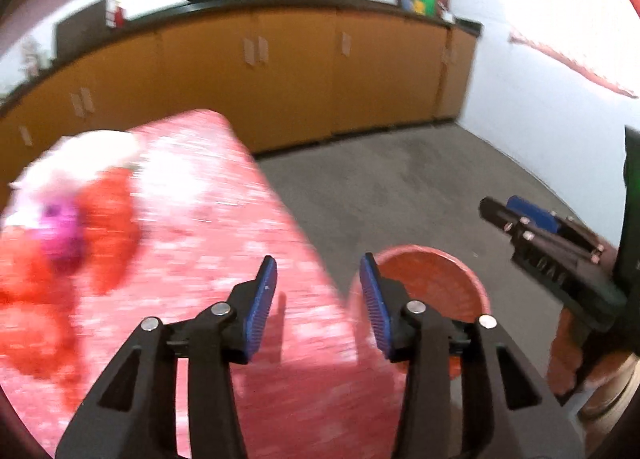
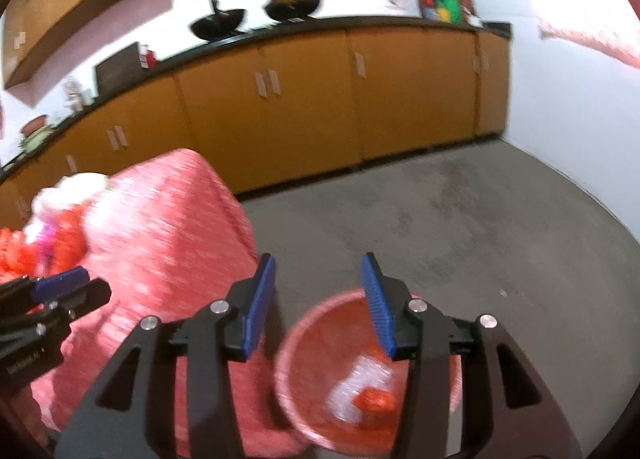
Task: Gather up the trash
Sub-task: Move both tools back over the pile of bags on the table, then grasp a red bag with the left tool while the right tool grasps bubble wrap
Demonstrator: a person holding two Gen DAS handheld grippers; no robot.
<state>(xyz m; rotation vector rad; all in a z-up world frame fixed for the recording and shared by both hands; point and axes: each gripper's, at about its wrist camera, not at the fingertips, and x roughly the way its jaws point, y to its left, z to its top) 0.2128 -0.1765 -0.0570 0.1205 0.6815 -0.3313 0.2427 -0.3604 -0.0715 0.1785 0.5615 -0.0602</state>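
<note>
A red round bin [image 2: 304, 343] stands on the floor beside the table; white crumpled wrap [image 2: 360, 379] and a red scrap [image 2: 374, 399] lie inside it. My right gripper [image 2: 318, 287] hangs above the bin, open, nothing between its blue pads. My left gripper [image 1: 318, 287] is open and empty over the table's near edge, with the bin's rim [image 1: 452, 259] just to its right. More trash lies blurred at the table's far left: red pieces [image 1: 108, 219], white wrap [image 1: 88, 155] and a purple lump [image 1: 64, 231]. The right gripper [image 1: 516, 219] also shows at the left wrist view's right edge.
A red-and-white patterned cloth covers the table [image 1: 208, 195]. Grey floor [image 2: 440, 227] stretches to orange cabinets [image 2: 304, 99] under a dark counter with two black bowls [image 2: 218, 25]. A white wall [image 2: 568, 99] closes the right side. The left gripper [image 2: 68, 287] shows at the right wrist view's left edge.
</note>
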